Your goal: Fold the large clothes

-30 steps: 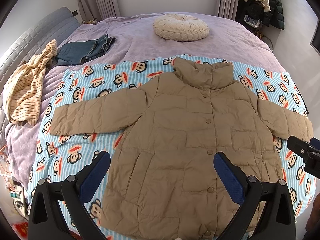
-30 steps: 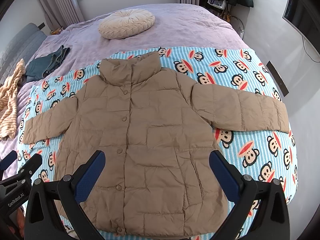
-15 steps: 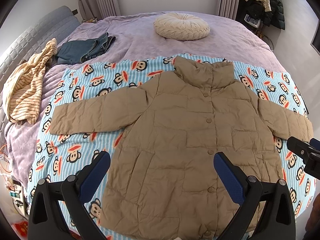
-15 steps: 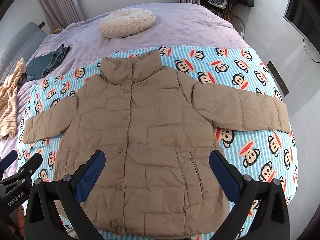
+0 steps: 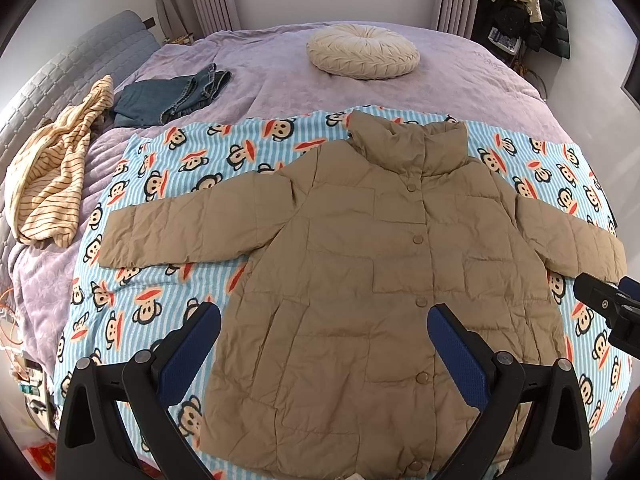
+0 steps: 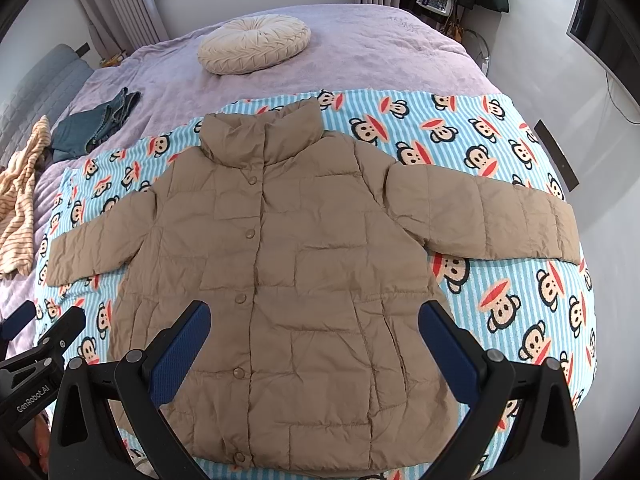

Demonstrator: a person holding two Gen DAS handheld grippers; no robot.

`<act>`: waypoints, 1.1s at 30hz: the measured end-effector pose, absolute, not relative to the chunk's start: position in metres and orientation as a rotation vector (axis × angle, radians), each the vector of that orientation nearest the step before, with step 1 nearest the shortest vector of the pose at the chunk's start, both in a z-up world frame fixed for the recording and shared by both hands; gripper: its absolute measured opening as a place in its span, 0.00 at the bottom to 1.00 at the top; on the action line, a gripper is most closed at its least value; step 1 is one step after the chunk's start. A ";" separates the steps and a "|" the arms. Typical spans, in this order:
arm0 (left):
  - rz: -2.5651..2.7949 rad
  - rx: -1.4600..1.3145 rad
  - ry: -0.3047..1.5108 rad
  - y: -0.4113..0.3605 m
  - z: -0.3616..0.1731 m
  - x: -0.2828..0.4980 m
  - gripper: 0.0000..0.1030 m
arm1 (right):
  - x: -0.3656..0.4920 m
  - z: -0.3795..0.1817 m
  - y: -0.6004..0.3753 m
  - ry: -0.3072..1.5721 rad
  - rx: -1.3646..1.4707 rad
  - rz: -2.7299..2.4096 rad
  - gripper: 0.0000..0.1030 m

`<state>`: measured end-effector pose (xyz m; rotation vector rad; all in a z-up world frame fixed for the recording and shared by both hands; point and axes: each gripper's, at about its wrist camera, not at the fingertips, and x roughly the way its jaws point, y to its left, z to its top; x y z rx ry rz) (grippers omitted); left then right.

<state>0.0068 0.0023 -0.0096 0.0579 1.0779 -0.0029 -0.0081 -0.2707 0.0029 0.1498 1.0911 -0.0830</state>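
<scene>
A tan quilted jacket [image 5: 360, 264] lies flat and buttoned on a blue striped monkey-print blanket [image 5: 168, 184], collar away from me, both sleeves spread out. It also shows in the right wrist view [image 6: 304, 264] on the same blanket [image 6: 520, 300]. My left gripper [image 5: 324, 320] is open and empty, held above the jacket's lower left part. My right gripper [image 6: 314, 316] is open and empty above the jacket's lower middle. The right gripper's body [image 5: 608, 312] shows at the right edge of the left view.
The purple bed [image 5: 280, 60] carries a round cream cushion [image 5: 362, 56], folded jeans [image 5: 172, 94] and a yellow striped garment [image 5: 52, 168] at the left. A grey headboard [image 5: 52, 80] is on the left. Dark coats [image 5: 528, 4] hang at the back right.
</scene>
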 end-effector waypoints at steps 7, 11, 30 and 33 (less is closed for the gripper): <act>-0.004 0.020 1.096 0.013 -0.021 -0.001 1.00 | -0.017 -0.004 -0.267 1.112 0.154 -0.069 1.00; 0.005 -0.033 1.119 0.031 -0.027 0.004 1.00 | -0.014 -0.009 -0.258 1.140 0.148 -0.047 1.00; 0.013 -0.428 1.146 0.206 -0.137 0.052 1.00 | 0.020 -0.103 -0.144 1.342 0.069 0.134 1.00; 0.001 -0.535 1.109 0.240 -0.161 0.071 1.00 | 0.026 -0.130 -0.119 1.372 0.095 0.201 1.00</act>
